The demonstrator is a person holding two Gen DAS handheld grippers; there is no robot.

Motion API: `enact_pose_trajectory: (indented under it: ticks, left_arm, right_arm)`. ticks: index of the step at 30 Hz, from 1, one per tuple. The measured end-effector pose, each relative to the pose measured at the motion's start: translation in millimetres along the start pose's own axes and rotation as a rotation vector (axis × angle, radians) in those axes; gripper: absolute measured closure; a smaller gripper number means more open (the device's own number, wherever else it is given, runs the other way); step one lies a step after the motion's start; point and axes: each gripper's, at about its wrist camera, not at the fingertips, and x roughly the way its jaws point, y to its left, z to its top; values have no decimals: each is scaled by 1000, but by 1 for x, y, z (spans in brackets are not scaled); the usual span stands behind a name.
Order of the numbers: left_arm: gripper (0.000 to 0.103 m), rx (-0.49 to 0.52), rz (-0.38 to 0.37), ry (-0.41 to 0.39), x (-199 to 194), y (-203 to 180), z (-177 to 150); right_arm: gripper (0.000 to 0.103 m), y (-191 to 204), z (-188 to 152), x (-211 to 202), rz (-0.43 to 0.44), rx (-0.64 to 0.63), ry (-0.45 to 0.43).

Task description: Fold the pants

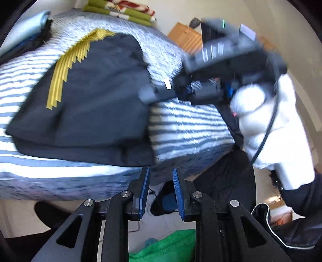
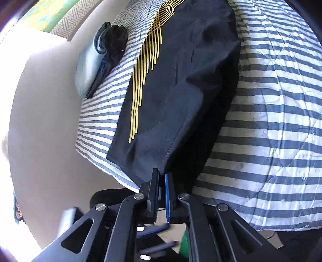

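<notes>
Dark navy pants (image 1: 96, 96) with yellow stripes (image 1: 60, 76) lie folded in layers on a blue-and-white striped bedcover (image 1: 191, 125). My left gripper (image 1: 161, 175) is open off the bed's near edge, below the pants, with nothing between its blue pads. My right gripper (image 1: 143, 94), blurred and held by a white-gloved hand (image 1: 261, 121), reaches to the pants' right edge. In the right wrist view, the right gripper (image 2: 162, 176) is shut on the near corner of the pants (image 2: 181, 90). The top layer there is raised, with dark shadow under it.
A small pile of light-blue and black clothes (image 2: 96, 56) lies at the bed's far side beside a pale wall (image 2: 40, 121). Folded green-and-red bedding (image 1: 120, 10) sits at the head of the bed. A green bag (image 1: 167, 245) is on the floor below, and a cardboard box (image 1: 185, 36) stands beyond.
</notes>
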Motion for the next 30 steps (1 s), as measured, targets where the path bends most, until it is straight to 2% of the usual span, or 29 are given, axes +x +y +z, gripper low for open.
enact_pose_trajectory:
  ticks: [3,6,8,11,13,14,16,18,21,23,25,27,30]
  left_arm:
    - [77,-9,107,-61,-29,20,7]
    - [76,-106,208,-133,-58,57,18]
    - [76,-169,261,-167,-72,81,22]
    - [76,-197,386,-132,-71,108,29]
    - [76,-208,436,-107,-64,116,29]
    - [76,-203,474,-80,-58,119,30]
    - [77,-235,556,-64,-56,128,29]
    - [77,-274,500,-103,-63,134,29]
    - [77,-247,469,-174,-77,124,31]
    - [77,-225,407,-170,-72,120,38]
    - [77,-221,386,-130,-60,122,44]
    - [77,-209,358,-92,-48,124,46]
    - [77,-198,356,-61,-37,121,41]
  right_arm:
    - [98,-4,-7,10,-60,-15,30]
    - [95,-12,-17,29,-198,-38,49]
    - [94,-19,-21,36,-162,-26,63]
    - [92,-19,-24,33,-115,-22,52]
    - [85,-15,-26,30,-107,-35,45]
    - [85,-11,-28,28,-113,-55,45]
    - [85,0,-38,30,-179,-141,76]
    - [85,6,-48,25,-203,-199,95]
    - [88,28,-53,-9,-240,-314,-75]
    - [92,41,-47,-17,-199,-331,-146]
    - [98,49,-39,-5,-153,-341,-149]
    - [100,51,-30,20,-174,-337,-130]
    - [101,51,-23,56,-173,-321,-68]
